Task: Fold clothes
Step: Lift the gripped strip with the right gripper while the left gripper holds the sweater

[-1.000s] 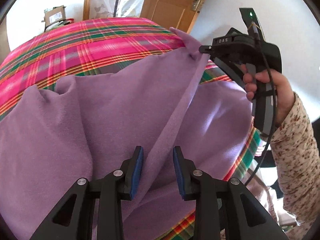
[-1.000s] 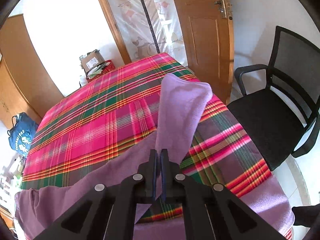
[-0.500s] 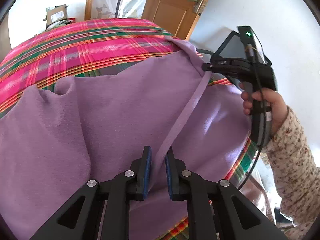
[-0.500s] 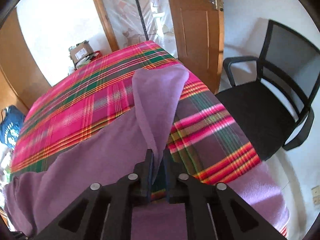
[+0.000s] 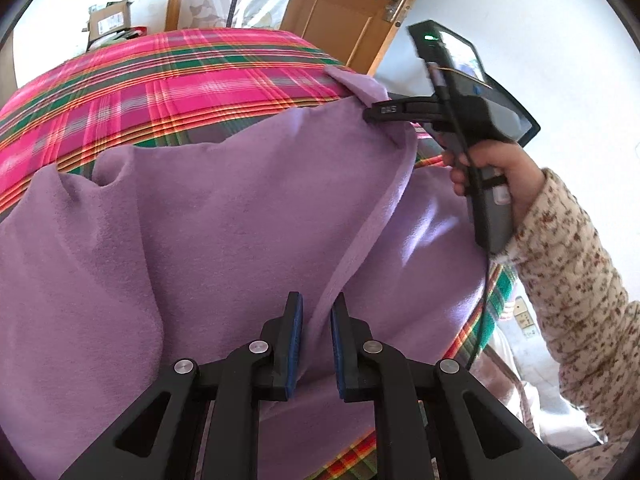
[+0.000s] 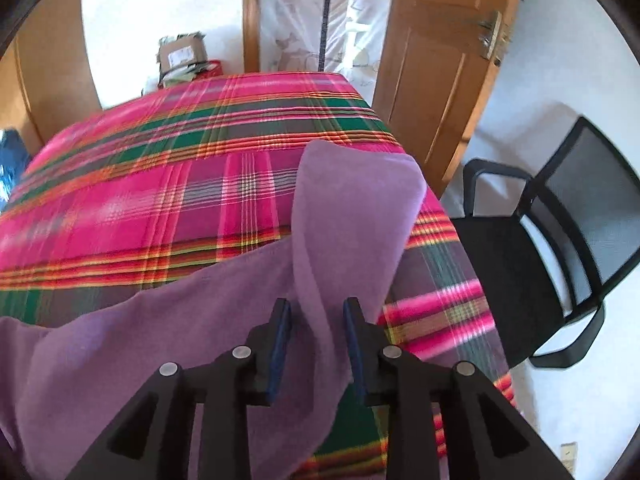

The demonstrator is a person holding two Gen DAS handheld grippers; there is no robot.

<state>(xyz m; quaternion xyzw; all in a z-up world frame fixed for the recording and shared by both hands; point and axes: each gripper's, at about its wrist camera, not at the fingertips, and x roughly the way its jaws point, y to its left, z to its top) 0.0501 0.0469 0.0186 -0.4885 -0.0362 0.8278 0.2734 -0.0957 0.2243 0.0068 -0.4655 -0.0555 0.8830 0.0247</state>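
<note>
Closest in, the left gripper (image 5: 316, 316) has its blue pads drawn in on the raised hem of the purple garment (image 5: 224, 216), which runs up between them; a second ago those pads stood clearly wider, off the cloth. The garment spreads away from these tongs across the pink plaid bedcover (image 5: 192, 76), bunched into a mound off to their left.

Further along that same hem, up and to the right of the left tongs, the right gripper (image 5: 370, 113) sits at the garment's far corner — the small white lettering on its finger is too fine to read for certain. A hand (image 5: 494, 172) in a flowered sleeve (image 5: 576, 264) carries it. From its own camera the right gripper (image 6: 317, 320) has its jaws opening: a fold of purple cloth hangs between the pads, which no longer press it, where a second ago they were pinched tight on it.

Beyond the bed's far edge a cardboard box (image 6: 182, 54) bears a white label, unreadable, and I cannot see into it. Right of the right tongs stands a black mesh chair (image 6: 560, 248), with a wooden door (image 6: 436, 76) behind.
</note>
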